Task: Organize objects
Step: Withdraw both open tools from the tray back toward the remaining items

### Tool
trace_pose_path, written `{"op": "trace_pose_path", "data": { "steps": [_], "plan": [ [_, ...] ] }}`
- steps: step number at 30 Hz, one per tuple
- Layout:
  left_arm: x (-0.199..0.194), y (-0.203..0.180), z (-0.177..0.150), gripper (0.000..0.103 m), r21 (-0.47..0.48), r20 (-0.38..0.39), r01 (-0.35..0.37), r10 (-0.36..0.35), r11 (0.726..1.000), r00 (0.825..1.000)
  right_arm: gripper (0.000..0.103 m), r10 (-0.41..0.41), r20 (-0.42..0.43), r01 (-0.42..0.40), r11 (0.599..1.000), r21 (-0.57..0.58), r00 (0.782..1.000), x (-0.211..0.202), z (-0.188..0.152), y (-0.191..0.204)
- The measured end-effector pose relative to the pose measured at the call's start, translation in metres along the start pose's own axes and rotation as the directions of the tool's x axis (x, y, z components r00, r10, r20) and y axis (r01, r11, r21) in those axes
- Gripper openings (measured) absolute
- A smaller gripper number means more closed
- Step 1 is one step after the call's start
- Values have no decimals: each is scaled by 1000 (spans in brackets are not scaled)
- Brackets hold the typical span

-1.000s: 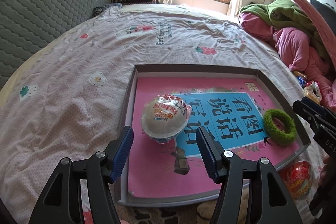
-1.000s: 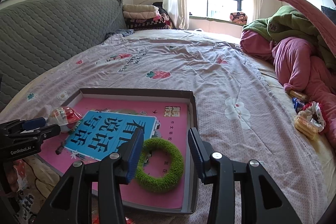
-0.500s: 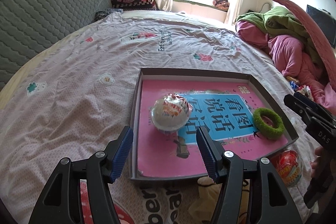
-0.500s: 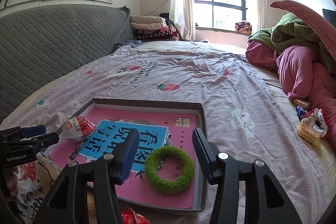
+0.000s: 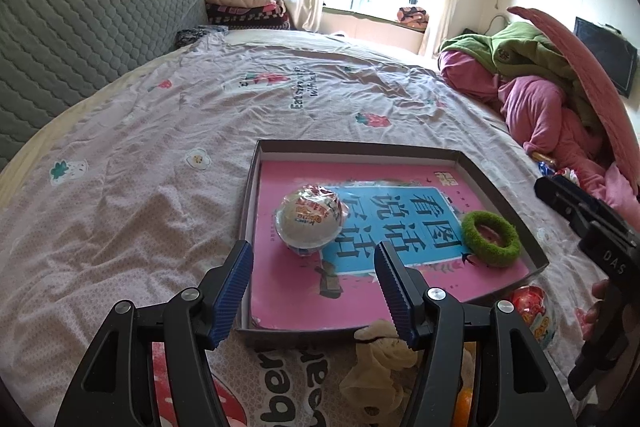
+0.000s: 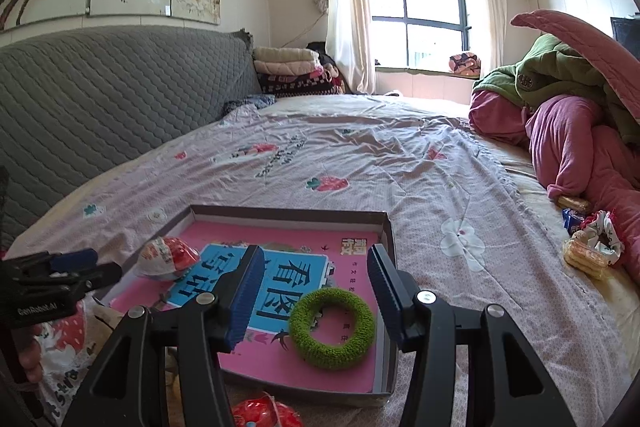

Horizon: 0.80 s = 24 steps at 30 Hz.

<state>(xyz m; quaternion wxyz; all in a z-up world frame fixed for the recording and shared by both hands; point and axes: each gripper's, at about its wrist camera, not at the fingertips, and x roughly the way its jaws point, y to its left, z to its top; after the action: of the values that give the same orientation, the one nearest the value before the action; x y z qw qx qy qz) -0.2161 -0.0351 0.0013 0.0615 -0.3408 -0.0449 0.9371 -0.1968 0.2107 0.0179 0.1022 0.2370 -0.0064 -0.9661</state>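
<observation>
Both tongs are spread and hold nothing: the left tongs (image 5: pixel 314 285) stand just before the wrapped egg (image 5: pixel 311 219), the right tongs (image 6: pixel 316 293) just before the green ring (image 6: pixel 332 323), both lying in the box (image 5: pixel 492 183). I judge this a pause between placings; next comes the red egg (image 5: pixel 534 311) outside the box. The tongs read "DAS" and "GenRobot.AI"

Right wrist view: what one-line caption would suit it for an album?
Open right tongs hover above a green fuzzy ring lying on a pink book inside a shallow box on a bed.
</observation>
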Motion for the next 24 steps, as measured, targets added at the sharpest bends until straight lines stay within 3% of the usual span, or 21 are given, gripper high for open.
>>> {"op": "trace_pose_path", "data": {
  "steps": [8,11,24],
  "plan": [
    [-12,4,-9,70,-43,9,0,0,999,1000,54,24,34,-25,999,21,999,-17,-3,3],
    [-17,5,-18,70,-71,-5,14,-14,997,1000,58,22,47,-23,999,23,999,-26,-11,4],
    [-38,-21,-45,71,43,49,-78,76,996,996,65,57,63,-59,998,21,996,-55,-35,12]
  ]
}}
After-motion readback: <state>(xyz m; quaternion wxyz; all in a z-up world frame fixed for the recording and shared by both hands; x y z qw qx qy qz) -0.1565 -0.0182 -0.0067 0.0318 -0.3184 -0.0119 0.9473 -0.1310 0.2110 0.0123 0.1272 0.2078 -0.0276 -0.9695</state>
